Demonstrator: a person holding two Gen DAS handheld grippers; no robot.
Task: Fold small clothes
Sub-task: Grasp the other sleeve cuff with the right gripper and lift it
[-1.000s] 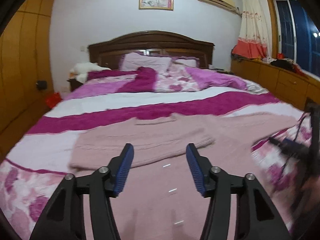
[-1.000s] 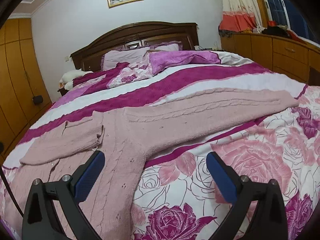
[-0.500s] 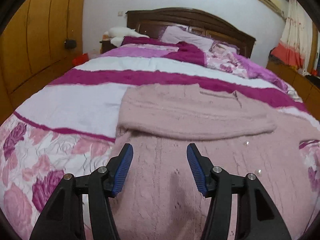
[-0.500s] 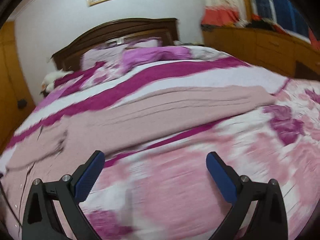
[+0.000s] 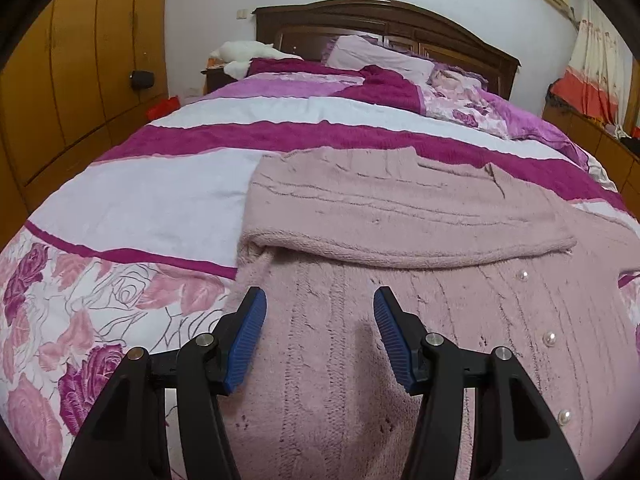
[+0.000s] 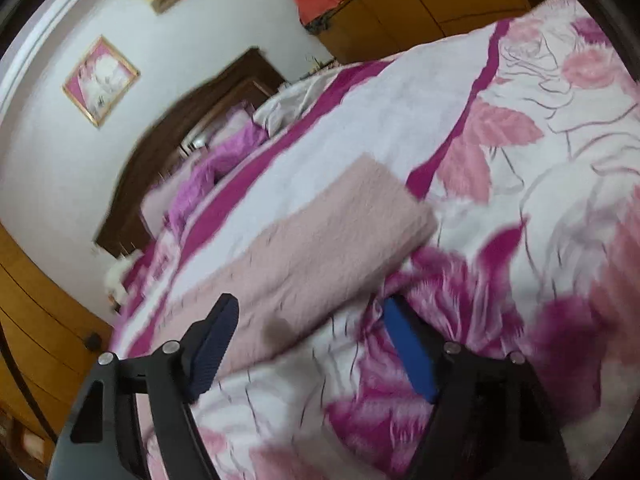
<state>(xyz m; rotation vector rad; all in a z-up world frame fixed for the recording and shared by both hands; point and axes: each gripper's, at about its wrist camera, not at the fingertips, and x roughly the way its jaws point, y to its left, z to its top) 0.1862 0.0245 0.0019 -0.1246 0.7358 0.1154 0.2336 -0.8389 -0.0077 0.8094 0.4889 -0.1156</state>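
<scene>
Directly beneath and ahead of the left gripper (image 5: 320, 300) lies the pink cardigan (image 5: 400, 220), one sleeve folded across its body; the jaws stand wide, gripping nothing. The right gripper (image 6: 310, 312), also wide and empty, hovers over the other sleeve's (image 6: 320, 232) end.
</scene>
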